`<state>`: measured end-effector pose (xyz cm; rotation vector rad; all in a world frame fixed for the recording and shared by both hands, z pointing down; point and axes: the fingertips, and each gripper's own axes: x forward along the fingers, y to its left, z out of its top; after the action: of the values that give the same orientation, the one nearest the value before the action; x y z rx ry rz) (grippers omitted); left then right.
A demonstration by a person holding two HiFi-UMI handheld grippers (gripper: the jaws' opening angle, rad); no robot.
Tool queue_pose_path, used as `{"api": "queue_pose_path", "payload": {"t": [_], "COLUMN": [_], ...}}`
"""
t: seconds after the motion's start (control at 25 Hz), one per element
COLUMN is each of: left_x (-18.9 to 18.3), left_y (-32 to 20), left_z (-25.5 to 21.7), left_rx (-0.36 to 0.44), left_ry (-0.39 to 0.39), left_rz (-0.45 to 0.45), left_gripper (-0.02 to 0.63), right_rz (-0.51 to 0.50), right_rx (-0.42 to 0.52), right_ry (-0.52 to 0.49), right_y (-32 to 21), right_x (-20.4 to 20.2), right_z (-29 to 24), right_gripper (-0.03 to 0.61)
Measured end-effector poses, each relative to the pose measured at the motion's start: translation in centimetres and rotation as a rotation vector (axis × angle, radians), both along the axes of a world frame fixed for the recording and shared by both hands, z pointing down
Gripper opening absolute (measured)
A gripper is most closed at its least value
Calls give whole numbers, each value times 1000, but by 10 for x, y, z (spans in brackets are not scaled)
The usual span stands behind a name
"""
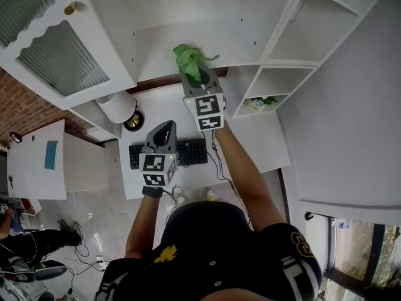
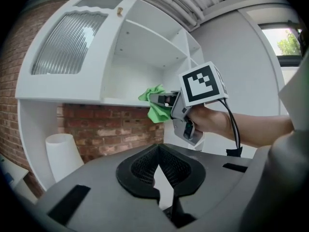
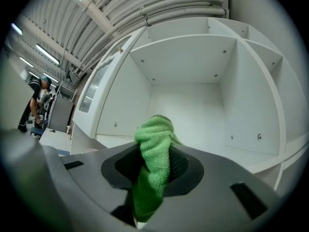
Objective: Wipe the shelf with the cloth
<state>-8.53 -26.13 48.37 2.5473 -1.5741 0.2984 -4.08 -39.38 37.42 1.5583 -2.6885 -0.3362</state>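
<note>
A green cloth hangs bunched from my right gripper, which is shut on it. The cloth is raised to the front edge of the white shelf board inside the open cabinet. In the right gripper view the cloth fills the gap between the jaws, and the bare shelf lies just beyond. My left gripper is lower, over the desk, shut with nothing in it. In the left gripper view its pads meet at the tips, and the right gripper with the cloth shows ahead at shelf height.
The cabinet's ribbed-glass door stands open to the left. Below are a white desk with a keyboard and a white cylinder. A small green plant sits in a lower cubby. A person stands far left.
</note>
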Motion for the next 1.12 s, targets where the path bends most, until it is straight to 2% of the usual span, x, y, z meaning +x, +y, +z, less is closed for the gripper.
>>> {"api": "queue_pose_path", "payload": {"t": [0.24,0.68,0.84,1.12], "left_x": [34,99,113,123], "left_y": [-4,23,29,39], "left_z": [0,15,16,3], "left_rx": [7,-12,10,63], "left_ry": [-7,-48,-74,-64], "left_rz": [46,84,99,87], "left_gripper": [17,17,17,17], "right_rz": [54,210,217,221], "right_rx": [6,6,21,11], "right_ry": [0,-62,-76,-73], "right_y": [-8,-27,-28,-27], "right_x": [59,199,207,208], "right_z": [0,4,2,4], "right_gripper": [98,98,97,97]}}
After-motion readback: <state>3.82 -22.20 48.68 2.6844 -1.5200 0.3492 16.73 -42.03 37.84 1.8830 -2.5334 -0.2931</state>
